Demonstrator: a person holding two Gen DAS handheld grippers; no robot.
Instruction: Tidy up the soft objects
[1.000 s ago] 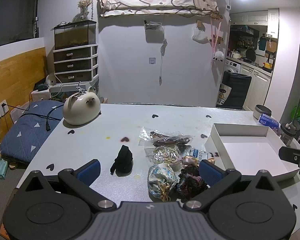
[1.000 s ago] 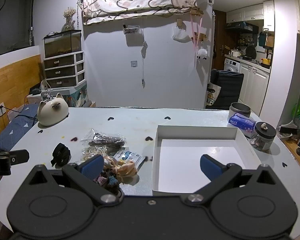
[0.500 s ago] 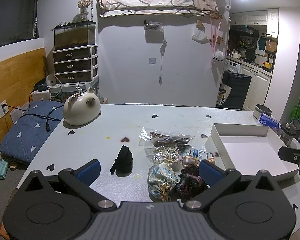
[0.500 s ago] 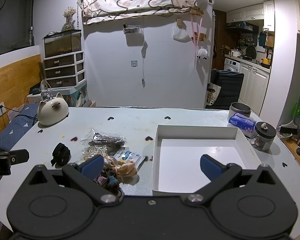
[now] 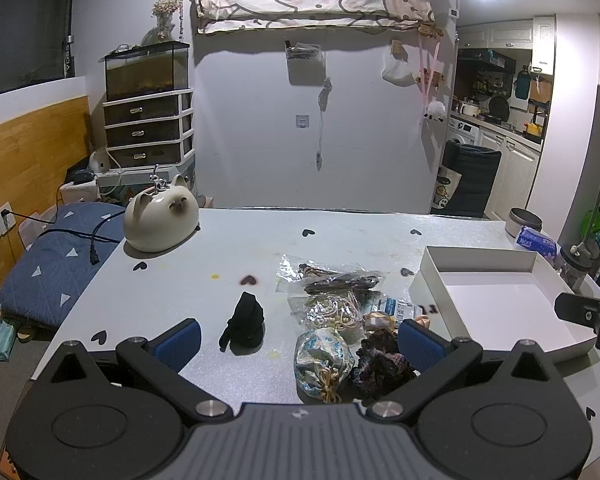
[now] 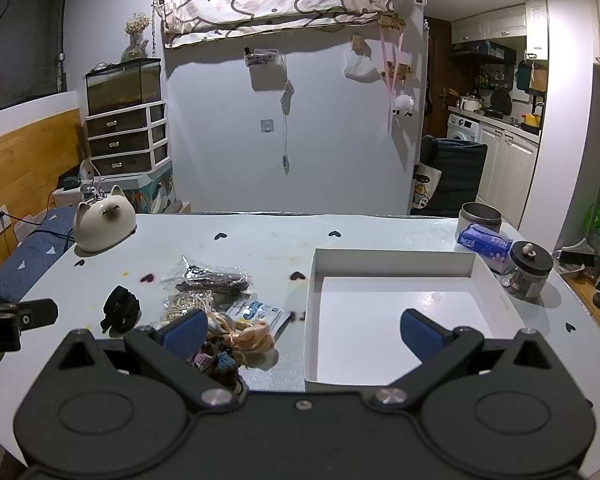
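A pile of soft things lies mid-table: a black scrunchie (image 5: 244, 324) set apart to the left, a clear bag of dark hair ties (image 5: 332, 278), a bag of beige ties (image 5: 332, 312), a floral pouch (image 5: 324, 360), a dark knitted scrunchie (image 5: 380, 364) and a peach scrunchie (image 6: 252, 334). An empty white box (image 5: 500, 304) stands to the right; in the right wrist view (image 6: 392, 312) it lies straight ahead. My left gripper (image 5: 298, 340) is open above the near edge, in front of the pile. My right gripper (image 6: 304, 328) is open, straddling the box's left wall.
A cream cat-shaped pot (image 5: 160, 220) stands at the far left corner. A tissue pack (image 6: 484, 242), a metal tin (image 6: 480, 216) and a black-lidded glass jar (image 6: 530, 270) stand at the right edge behind the box. A blue cushion (image 5: 56, 260) lies beyond the left edge.
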